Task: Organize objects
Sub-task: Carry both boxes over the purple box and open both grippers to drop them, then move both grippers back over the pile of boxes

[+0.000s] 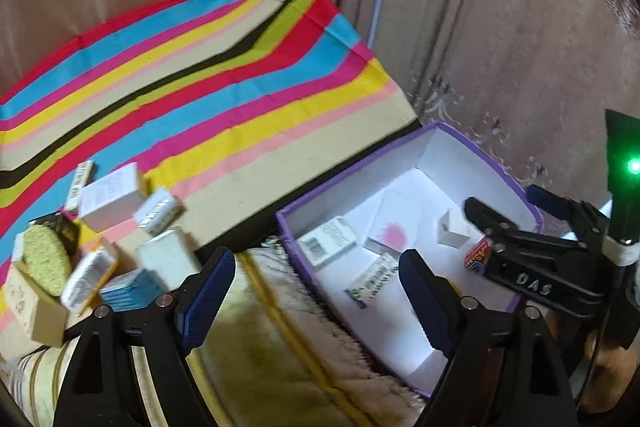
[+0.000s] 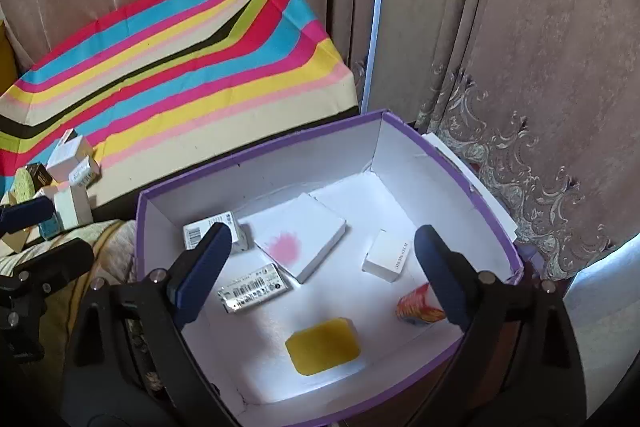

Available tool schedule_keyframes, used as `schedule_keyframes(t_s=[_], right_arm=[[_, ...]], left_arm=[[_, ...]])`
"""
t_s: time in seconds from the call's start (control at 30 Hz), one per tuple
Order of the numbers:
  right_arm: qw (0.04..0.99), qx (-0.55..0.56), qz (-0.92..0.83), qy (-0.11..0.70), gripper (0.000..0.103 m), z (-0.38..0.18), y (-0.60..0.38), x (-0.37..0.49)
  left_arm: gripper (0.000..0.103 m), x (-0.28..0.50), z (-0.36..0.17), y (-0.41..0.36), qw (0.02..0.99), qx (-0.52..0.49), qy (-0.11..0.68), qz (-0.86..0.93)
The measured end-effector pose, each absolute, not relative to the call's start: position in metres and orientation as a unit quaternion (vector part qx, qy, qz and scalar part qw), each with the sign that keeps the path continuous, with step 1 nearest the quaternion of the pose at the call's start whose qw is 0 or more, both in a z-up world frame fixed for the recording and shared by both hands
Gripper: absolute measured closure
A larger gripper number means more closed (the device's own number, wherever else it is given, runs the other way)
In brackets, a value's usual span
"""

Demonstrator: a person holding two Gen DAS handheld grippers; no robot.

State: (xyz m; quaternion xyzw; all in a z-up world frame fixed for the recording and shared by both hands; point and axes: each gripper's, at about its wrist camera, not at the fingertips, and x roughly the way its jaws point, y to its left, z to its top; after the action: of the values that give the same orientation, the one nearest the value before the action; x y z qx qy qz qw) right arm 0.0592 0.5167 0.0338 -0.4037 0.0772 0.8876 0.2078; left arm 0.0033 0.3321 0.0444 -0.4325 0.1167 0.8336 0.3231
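Both grippers empty here; the right gripper (image 2: 322, 259) hangs over the purple box (image 2: 256, 151) with jaws spread wide and nothing between them; below it lie a yellow sponge (image 2: 323, 345), a red-and-orange packet (image 2: 416, 305), a white box with a pink splash (image 2: 300, 237) and some barcoded cartons; this looks like the gap between one drop-off and the next pick. The left gripper (image 1: 316, 291), jaws likewise apart, sits between the box and the pile of small cartons (image 1: 104, 227) on the striped cloth (image 1: 224, 75) (plenty left to sort, by the look of it); the next move calls for swinging left and closing on one carton without toppling its neighbours. The labels are too blurred to read, and the pile's left part is cut off by the frame.
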Motion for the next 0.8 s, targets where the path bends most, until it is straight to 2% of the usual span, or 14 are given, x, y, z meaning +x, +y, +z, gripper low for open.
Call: schedule_keyframes(t_s=[0.37,0.5,0.8], right_arm=[[0.216,-0.387,0.896,0.029,0.008,0.054,0.483,0.052],[0.199,-0.385,0.901,0.031,0.008,0.06,0.473,0.05],[0.163,-0.401,0.9,0.04,0.008,0.061,0.447,0.038]], left_arm=[[0.018,-0.013,0.051,0.275,0.312,-0.432,0.067,0.844],[0.018,-0.019,0.05,0.249,0.312,-0.438,0.023,0.843],[0.018,-0.022,0.052,0.2,0.28,-0.423,0.002,0.862]])
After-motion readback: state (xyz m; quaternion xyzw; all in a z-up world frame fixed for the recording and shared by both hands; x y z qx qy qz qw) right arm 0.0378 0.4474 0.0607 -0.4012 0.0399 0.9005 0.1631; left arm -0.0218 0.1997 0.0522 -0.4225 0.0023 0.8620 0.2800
